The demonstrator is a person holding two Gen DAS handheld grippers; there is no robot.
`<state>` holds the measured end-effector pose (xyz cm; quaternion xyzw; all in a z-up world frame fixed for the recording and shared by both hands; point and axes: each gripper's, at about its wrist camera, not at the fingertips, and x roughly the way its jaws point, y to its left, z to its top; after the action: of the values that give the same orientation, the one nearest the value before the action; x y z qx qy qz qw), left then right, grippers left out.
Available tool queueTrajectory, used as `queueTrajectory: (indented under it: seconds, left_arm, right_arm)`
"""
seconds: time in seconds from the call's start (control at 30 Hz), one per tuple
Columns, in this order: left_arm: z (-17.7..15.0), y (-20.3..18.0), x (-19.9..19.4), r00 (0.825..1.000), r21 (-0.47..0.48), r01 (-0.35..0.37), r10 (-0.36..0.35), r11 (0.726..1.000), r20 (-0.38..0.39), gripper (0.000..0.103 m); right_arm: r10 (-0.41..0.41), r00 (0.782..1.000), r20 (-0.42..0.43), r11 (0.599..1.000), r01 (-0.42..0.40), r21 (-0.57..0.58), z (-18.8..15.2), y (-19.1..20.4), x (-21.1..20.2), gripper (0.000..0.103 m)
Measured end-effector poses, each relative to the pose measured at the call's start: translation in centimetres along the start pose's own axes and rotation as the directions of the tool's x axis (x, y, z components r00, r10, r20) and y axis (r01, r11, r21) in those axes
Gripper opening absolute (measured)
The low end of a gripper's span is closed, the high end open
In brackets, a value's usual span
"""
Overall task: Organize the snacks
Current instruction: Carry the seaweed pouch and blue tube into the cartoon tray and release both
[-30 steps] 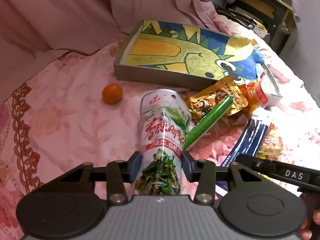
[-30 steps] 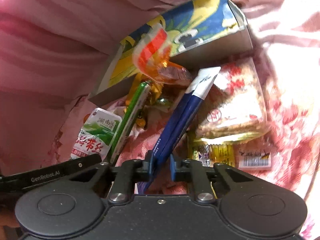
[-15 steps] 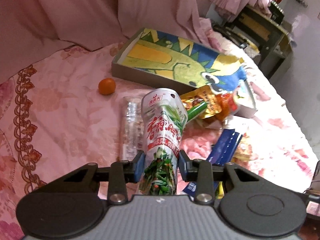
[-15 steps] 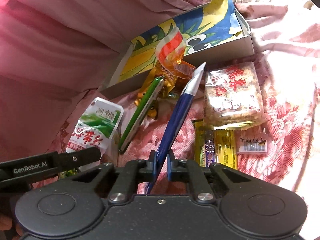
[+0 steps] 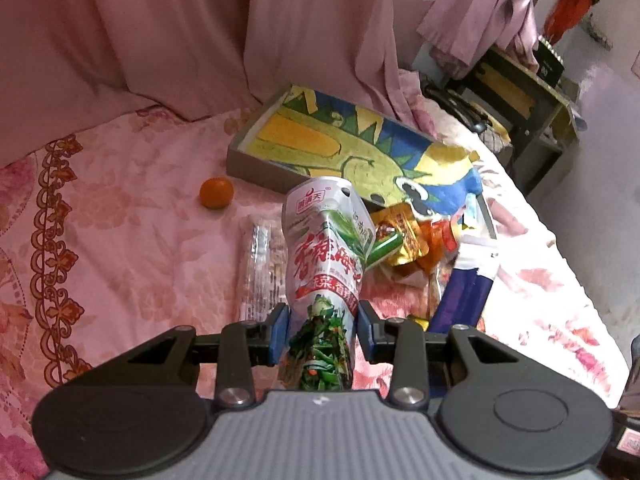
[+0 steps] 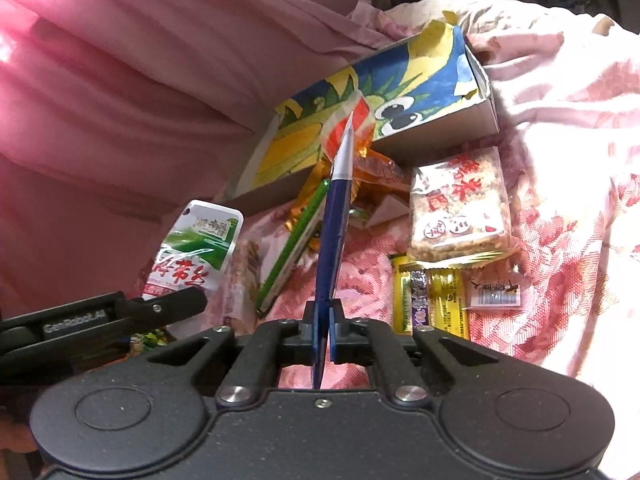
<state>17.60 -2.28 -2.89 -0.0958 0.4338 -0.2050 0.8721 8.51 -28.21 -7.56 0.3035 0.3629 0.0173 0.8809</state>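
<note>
My left tongs (image 5: 323, 334) pinched the seaweed snack pouch (image 5: 324, 248) by its lower end, holding it clear of the bed, and my right tongs (image 6: 321, 330) were pressed onto a thin blue packet (image 6: 332, 240) standing on edge. The dinosaur-print box (image 5: 348, 148) at the far side looked bare inside, so I judged the sorting barely begun. Left on the pink floral bedspread (image 5: 120, 240) were a rice cracker pack (image 6: 460, 204), a yellow bar (image 6: 444, 300), a green stick (image 6: 292, 244), orange-gold wrappers (image 5: 412, 236), a clear packet (image 5: 260, 264) and a small orange (image 5: 216, 192). Pink curtains (image 5: 160, 40) hung behind; a dark shelf (image 5: 520, 96) stood beyond.
</note>
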Motion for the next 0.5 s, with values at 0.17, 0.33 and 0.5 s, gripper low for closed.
queueTrajectory:
  seconds: [0.17,0.33,0.5]
  left_arm:
    - [1.0,-0.1,0.1,0.998,-0.015,0.019,-0.018,1.0,0.064,0.039]
    - [3.6,-0.9,1.9,0.989,0.01,0.031,-0.032,0.999,0.141,0.039]
    - [6.4,-1.6,4.1,0.973,-0.034,0.076,-0.067,0.997,0.22,0.039]
  right_arm:
    - [0.056,0.996,0.074,0.998,-0.056,0.008,0.7,0.1,-1.6,0.004]
    - [0.119,0.979,0.167,0.992,-0.122,0.008,2.3,0.4,-2.7,0.004]
    - [0.135,0.959,0.248,0.989,-0.144,0.019,5.4,0.1,-2.4,0.004]
